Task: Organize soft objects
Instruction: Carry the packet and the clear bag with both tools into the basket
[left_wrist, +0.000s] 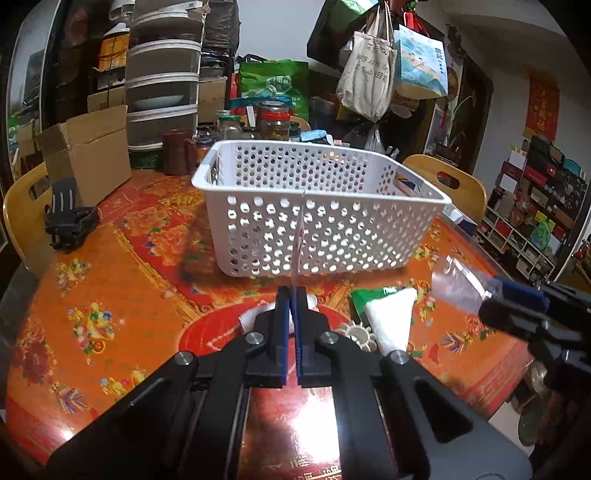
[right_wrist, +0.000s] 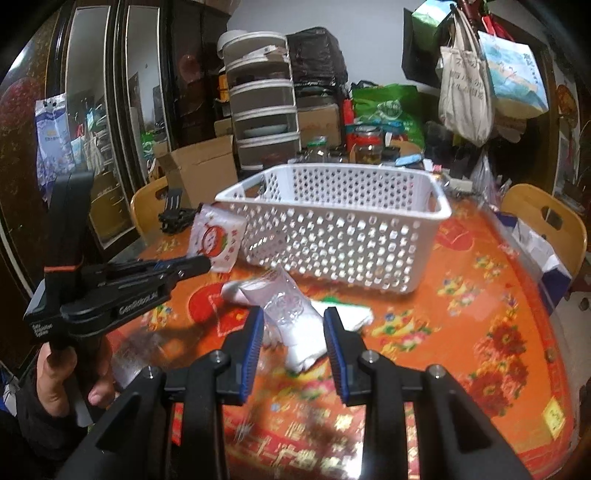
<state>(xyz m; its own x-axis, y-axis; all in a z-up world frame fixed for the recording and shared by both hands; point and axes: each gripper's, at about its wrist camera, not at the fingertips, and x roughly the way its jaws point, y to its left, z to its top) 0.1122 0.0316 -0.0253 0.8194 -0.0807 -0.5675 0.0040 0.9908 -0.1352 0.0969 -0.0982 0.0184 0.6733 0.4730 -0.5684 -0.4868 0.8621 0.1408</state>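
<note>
My left gripper (left_wrist: 294, 291) is shut on a flat white packet with a red print (right_wrist: 216, 240), seen edge-on in the left wrist view (left_wrist: 298, 236), held up in front of the white perforated basket (left_wrist: 317, 218). My right gripper (right_wrist: 293, 317) is open with a clear plastic bag (right_wrist: 284, 299) between its fingers; in the left wrist view (left_wrist: 517, 295) the bag (left_wrist: 458, 284) hangs blurred at its tips. White soft items (right_wrist: 306, 332) and a green-and-white packet (left_wrist: 388, 314) lie on the table before the basket (right_wrist: 332, 229).
The round table has a red-orange patterned cloth (left_wrist: 110, 295). A cardboard box (left_wrist: 88, 155), a black holder (left_wrist: 70, 218), jars (left_wrist: 273, 122) and stacked drawers (left_wrist: 162, 81) stand behind the basket. Wooden chairs (right_wrist: 546, 221) ring the table.
</note>
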